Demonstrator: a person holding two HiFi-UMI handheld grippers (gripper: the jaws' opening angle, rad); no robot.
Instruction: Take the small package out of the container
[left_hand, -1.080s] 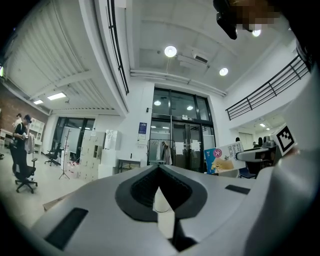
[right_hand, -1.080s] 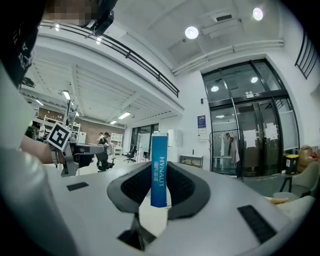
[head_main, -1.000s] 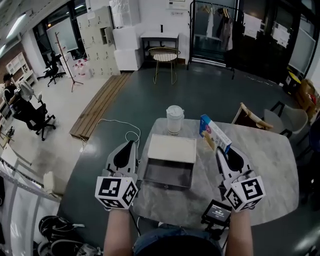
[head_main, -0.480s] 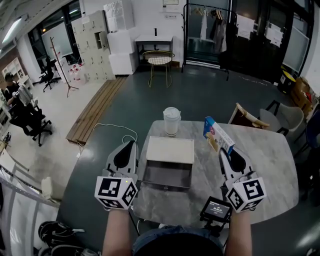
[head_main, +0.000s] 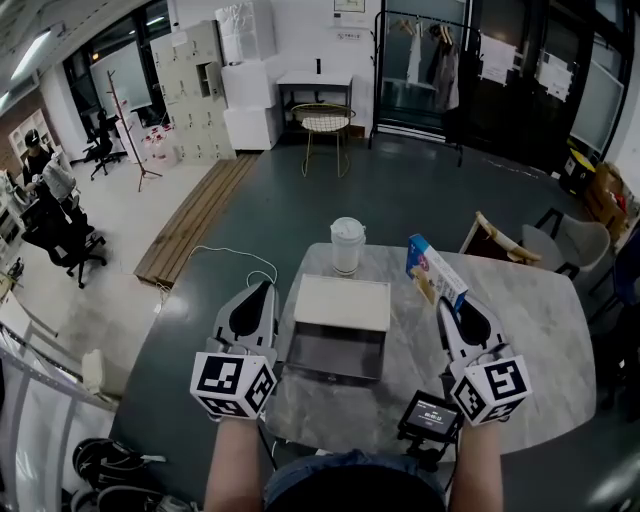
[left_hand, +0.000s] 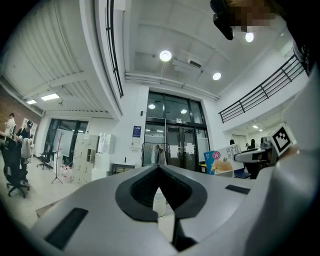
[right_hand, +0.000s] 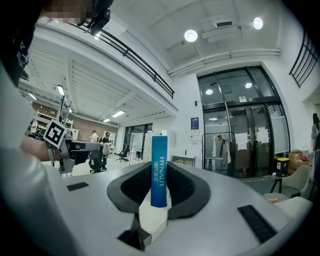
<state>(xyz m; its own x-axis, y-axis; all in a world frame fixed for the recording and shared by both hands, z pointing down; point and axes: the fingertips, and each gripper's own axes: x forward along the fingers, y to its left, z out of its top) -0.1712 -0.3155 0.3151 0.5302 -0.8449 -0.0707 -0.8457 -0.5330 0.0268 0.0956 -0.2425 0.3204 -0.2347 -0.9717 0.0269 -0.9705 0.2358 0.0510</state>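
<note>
Grey marbled stone forms the top of the desk (head_main: 520, 330), the largest item in the head view, with rounded corners and a dark floor around it.

Container (head_main: 335, 352): a shallow grey tray at the middle of the desk, its interior open to view. A cream rectangular lid (head_main: 342, 302) lies flat across its far part.

Left claw (head_main: 264, 287): held level beside the container's left edge, off the desk's left side. In the left gripper view the two jaws meet at their tips, clenched on nothing; only the oval gap behind the tips shows between them.

Right claw (head_main: 449, 310): held level over the desk, to the right of the container and apart from it. Its jaws are clenched on the small package (head_main: 436, 270), which stands out of the container, beyond the claw's tips and level with the lid's right edge. In the right gripper view the package (right_hand: 159, 170) stands on edge between the black pads, its narrow blue side with white lettering facing the camera.

White lidded cup (head_main: 347, 243): upright at the desk's far edge, just behind the lid.

Small black device with a lit screen (head_main: 430, 417): at the desk's near edge, beside the right forearm.
</note>
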